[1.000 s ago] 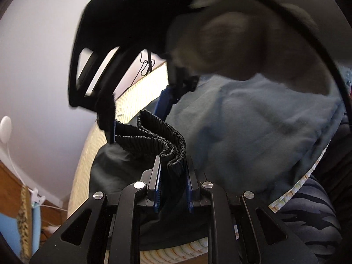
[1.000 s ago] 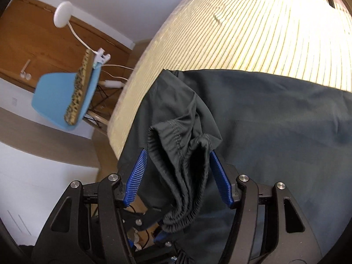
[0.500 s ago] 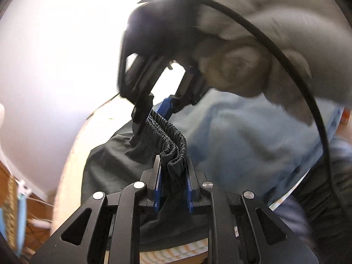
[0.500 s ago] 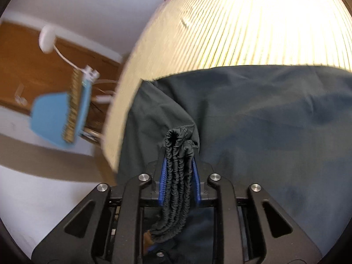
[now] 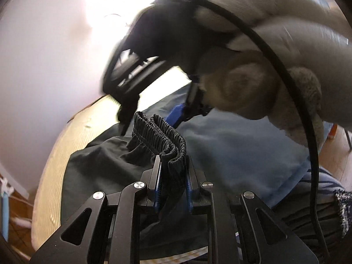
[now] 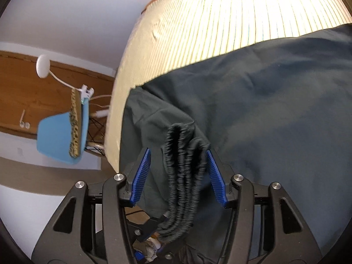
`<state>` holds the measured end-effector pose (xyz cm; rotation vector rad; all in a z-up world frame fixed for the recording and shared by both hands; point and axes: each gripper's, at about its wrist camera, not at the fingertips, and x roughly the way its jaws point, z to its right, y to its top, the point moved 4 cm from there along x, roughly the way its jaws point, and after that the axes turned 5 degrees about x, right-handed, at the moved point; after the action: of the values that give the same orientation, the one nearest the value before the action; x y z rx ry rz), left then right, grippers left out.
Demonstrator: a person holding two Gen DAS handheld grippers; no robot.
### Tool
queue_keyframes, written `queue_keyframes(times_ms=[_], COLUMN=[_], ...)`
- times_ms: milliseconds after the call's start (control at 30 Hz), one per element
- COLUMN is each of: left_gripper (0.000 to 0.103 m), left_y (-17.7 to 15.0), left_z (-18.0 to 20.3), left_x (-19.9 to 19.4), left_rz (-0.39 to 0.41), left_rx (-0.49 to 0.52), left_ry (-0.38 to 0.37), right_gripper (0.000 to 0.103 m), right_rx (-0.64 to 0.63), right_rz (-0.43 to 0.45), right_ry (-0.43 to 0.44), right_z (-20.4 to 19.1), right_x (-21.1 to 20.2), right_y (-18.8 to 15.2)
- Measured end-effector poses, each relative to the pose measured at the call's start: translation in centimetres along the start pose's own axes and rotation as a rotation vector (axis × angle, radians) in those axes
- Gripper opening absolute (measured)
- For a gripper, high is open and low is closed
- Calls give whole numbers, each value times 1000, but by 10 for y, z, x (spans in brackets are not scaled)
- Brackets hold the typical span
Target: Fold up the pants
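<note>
Right gripper (image 6: 178,173) opening again after clamping the waistband (image 6: 183,176), bunched elastic now loose between pads, perhaps brushing one. Left gripper (image 5: 172,181) still clamped on waistband.

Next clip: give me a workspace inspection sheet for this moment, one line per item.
Surface: striped cream bedding, partly covered.
Job's things: dark pants spread out; gathered elastic waistband raised.
Clutter: light blue cloth beside the pants.
Grippers: left gripper shut on the waistband; right gripper opening, waistband between the jaws, pads apart from it.
Cables: black cable across the gloved hand.
Surroundings: blue chair, white lamp, wood panelling.
</note>
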<state>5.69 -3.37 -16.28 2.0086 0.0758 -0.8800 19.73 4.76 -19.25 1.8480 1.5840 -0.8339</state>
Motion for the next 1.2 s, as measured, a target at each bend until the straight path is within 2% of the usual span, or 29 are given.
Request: queue_keyframes(times_ms=[67, 100, 133, 167, 200, 333, 400, 467, 600, 667, 800, 867, 967, 1033, 1200], left_gripper=[16, 16, 16, 16, 16, 20, 22, 23, 29, 31, 31, 31, 31, 31, 31], left_y=[0, 1, 1, 1, 0, -3, -7, -12, -31, -42, -78, -97, -115, -119, -107], left_z=[4, 9, 9, 8, 0, -10, -19, -40, -93, -122, -177, -203, -225, -233, -217], left_x=[-1, -3, -4, -6, -4, -10, -14, -16, -48, -63, -75, -68, -66, -48, -34], left_rz=[0, 1, 1, 2, 2, -6, -29, -43, -49, -45, -89, -125, -139, -143, -115], left_rx=[12, 15, 18, 20, 19, 12, -17, -84, -284, -354, -407, -445, -486, -478, -453], left_ry=[-14, -19, -21, -25, -29, -57, -98, -157, -251, -239, -75, -44, -26, -29, -80], right_gripper=[54, 47, 32, 24, 22, 19, 18, 18, 18, 18, 18, 18, 18, 18, 18], right_rx=[-1, -5, -11, -13, -8, -27, -40, -46, -33, -26, -27, -20, -25, -20, -19], right_rz=[5, 14, 24, 26, 30, 58, 65, 71, 90, 95, 102, 102, 116, 133, 177], right_ry=[-16, -33, -44, -47, -46, -42, -41, -32, 3, 25, 54, 67, 63, 48, -17], right_z=[2, 5, 6, 8, 10, 16, 15, 15, 18, 18, 19, 23, 30, 36, 58], right_x=[0, -2, -3, -3, -5, -13, -16, -19, -28, -32, -45, -52, -69, -83, -121], right_y=[-1, -2, -2, -2, -3, -5, -7, -7, -4, -2, -5, -7, -10, -12, -13])
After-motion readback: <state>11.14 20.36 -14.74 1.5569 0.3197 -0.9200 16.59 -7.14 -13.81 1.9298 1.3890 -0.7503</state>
